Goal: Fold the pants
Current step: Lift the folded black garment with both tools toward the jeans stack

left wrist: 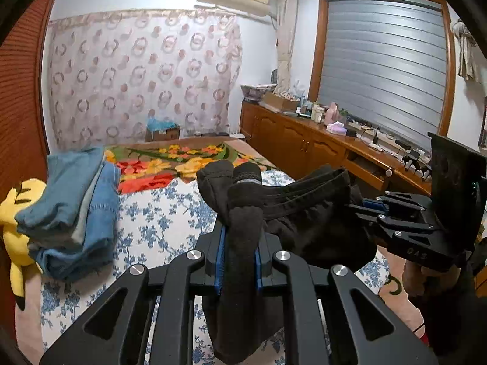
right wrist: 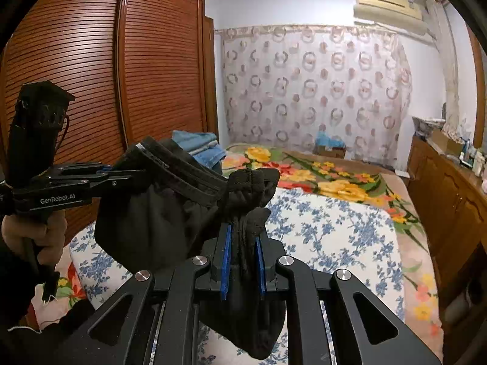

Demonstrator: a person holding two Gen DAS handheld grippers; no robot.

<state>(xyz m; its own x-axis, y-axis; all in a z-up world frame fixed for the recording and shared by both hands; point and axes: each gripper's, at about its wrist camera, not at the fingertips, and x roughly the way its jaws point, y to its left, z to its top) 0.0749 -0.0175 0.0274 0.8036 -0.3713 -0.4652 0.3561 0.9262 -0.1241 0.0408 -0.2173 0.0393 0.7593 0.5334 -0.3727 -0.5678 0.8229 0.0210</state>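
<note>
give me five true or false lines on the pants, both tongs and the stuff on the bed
1. Both tongs are shut on the black pants. True: left tongs, right tongs.
2. The pants lie flat on the bed. False: they hang lifted between the tongs.
3. Folded blue jeans sit on the bed. True.
4. The plush toy beside the jeans is green. False: it is yellow.
5. The right tongs are empty. False: black cloth is bunched between their blue pads.

even indoor light, heavy fisheye edge distortion
</note>
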